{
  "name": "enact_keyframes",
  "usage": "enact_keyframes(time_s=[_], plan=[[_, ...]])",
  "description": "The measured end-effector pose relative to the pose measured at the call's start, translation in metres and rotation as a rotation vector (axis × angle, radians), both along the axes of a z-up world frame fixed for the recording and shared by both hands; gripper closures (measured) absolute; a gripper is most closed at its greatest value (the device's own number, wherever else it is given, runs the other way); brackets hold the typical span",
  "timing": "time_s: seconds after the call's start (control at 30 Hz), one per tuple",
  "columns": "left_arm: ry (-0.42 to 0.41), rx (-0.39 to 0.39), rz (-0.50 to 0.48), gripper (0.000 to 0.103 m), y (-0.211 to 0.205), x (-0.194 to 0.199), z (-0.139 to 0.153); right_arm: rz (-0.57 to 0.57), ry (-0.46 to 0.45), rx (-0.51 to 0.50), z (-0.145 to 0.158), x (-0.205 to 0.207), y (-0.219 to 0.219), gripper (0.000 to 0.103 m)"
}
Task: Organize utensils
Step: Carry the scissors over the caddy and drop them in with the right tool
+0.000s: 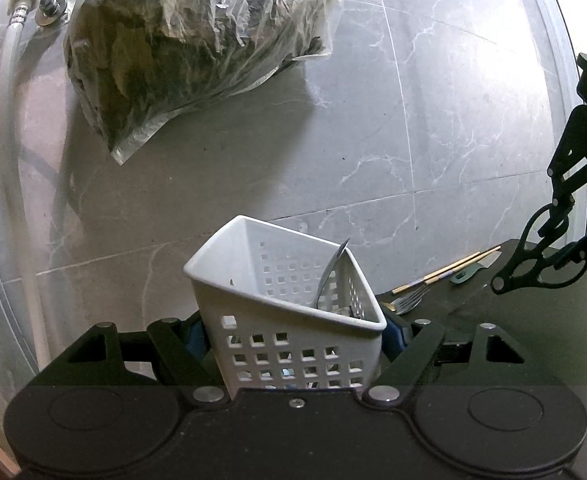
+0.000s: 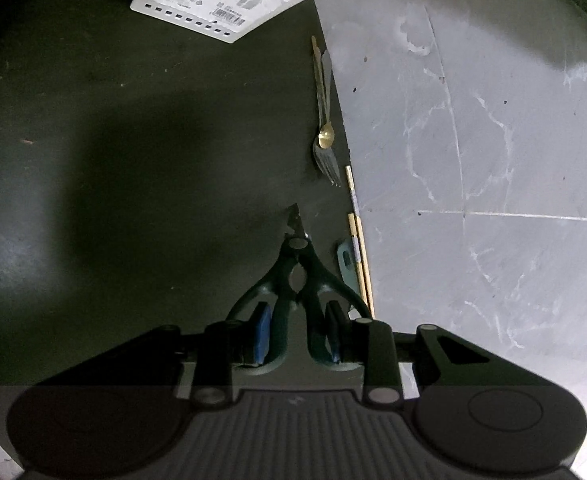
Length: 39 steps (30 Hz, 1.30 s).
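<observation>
Scissors (image 2: pixel 295 280) in right claw (image 2: pixel 298 334); only left view shows bag (image 1: pixel 197 44).

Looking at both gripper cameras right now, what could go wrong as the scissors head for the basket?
The white perforated plastic basket sits tilted in the left gripper, so the metal utensil leaning inside could slide out.

The black-handled scissors are clamped only by the handles in the right gripper; they might pivot.

The gold spoon, fork and chopsticks lie at the dark mat's edge and could get knocked off.
</observation>
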<state>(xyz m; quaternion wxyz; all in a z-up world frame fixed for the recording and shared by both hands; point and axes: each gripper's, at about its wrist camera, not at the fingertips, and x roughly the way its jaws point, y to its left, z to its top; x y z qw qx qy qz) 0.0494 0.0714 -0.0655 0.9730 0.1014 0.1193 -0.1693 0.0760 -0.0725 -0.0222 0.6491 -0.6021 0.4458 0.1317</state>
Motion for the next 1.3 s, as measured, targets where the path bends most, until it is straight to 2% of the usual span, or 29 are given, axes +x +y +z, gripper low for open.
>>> enact_keyframes(time_s=[0.17,0.3,0.43,0.5,0.63,0.73,0.93,0.97,1.03,1.1,1.3], plan=[[0.001,-0.001,0.0,0.023,0.0,0.001,0.0,0.009,-0.003,0.0,0.002,-0.003,0.006,0.071],[0.001,-0.001,-0.001,0.023,0.0,0.001,0.0,-0.048,-0.031,0.06,0.002,-0.004,0.007,0.071],[0.001,0.0,-0.002,0.023,0.0,0.001,0.0,-0.242,-0.097,0.242,-0.001,-0.004,-0.003,0.071],[0.001,0.003,-0.002,0.023,0.0,0.001,0.0,-0.375,-0.123,0.375,-0.006,-0.005,-0.014,0.071],[0.003,0.009,-0.001,0.023,-0.001,0.001,0.0,-0.588,-0.114,0.601,-0.026,-0.01,-0.037,0.071],[0.004,0.017,-0.001,0.023,-0.001,0.002,0.001,-0.66,-0.108,0.697,-0.037,-0.015,-0.047,0.07],[0.008,0.019,0.002,0.023,-0.002,0.003,0.002,-0.762,-0.065,0.853,-0.032,-0.006,-0.066,0.069],[0.009,0.019,0.003,0.023,-0.002,0.003,0.002,-0.762,-0.064,0.873,-0.029,-0.005,-0.067,0.068],[0.011,0.019,0.004,0.023,-0.002,0.003,0.003,-0.756,-0.062,0.897,-0.023,0.0,-0.067,0.056],[0.011,0.02,0.008,0.023,-0.003,0.002,0.003,-0.749,-0.061,0.913,-0.02,0.008,-0.065,0.051],[0.011,0.025,0.008,0.023,-0.003,0.003,0.003,-0.805,-0.051,0.892,-0.038,0.054,-0.064,0.049]])
